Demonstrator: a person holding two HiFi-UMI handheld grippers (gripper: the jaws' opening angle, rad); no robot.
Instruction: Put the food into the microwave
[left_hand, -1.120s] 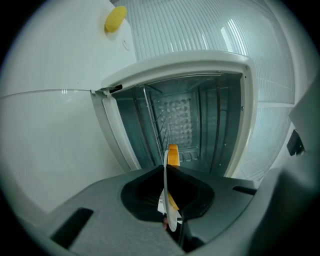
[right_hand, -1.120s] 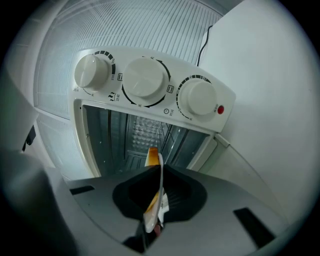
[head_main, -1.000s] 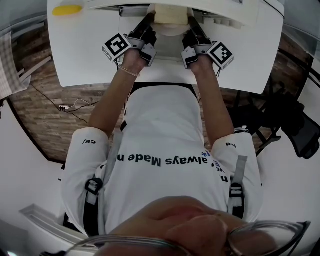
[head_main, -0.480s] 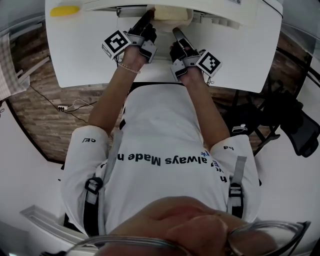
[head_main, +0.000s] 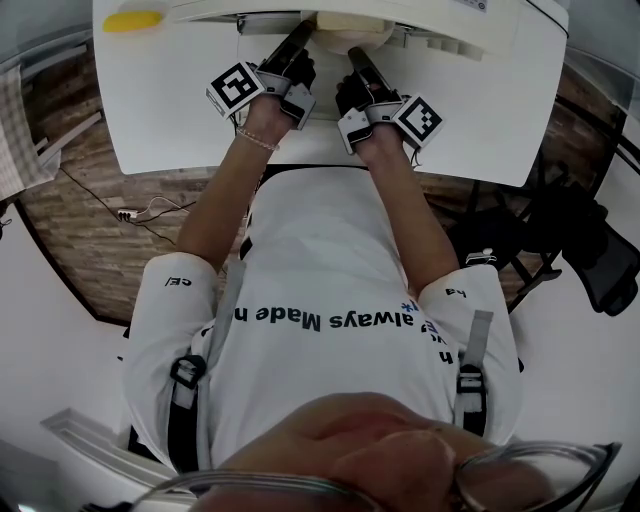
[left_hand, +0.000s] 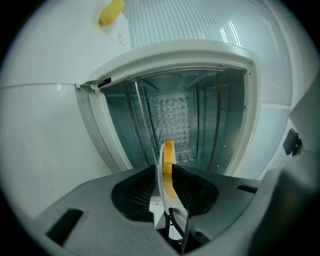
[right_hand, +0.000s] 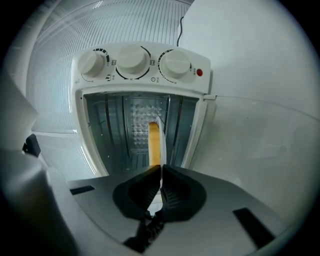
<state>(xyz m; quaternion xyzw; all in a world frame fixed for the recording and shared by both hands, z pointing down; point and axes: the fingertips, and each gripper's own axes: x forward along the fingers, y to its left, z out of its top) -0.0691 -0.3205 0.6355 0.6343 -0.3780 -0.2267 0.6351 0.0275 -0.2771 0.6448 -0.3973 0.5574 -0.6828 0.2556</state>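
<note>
A white plate (head_main: 347, 27) carrying an orange-yellow piece of food (left_hand: 168, 156) is held edge-on at the mouth of the white microwave (left_hand: 200, 60). My left gripper (left_hand: 165, 171) is shut on the plate's rim, with the food right beside its fingers. My right gripper (right_hand: 160, 172) is shut on the thin white rim too, and the food (right_hand: 154, 144) shows just beyond it against the cavity's back wall. In the head view the left gripper (head_main: 303, 32) and right gripper (head_main: 352, 54) sit close together at the plate's near edge.
The microwave (right_hand: 140, 65) has three knobs and a red lamp on top; its cavity (right_hand: 135, 125) is open, with metal rack rails on the side walls. A yellow object (head_main: 133, 19) lies on the white table (head_main: 170, 110) at far left. A dark chair (head_main: 590, 240) stands at right.
The right gripper left the plate's right side, swung left, and now grips its near edge beside the left gripper. The plate sits slightly deeper toward the microwave.
</note>
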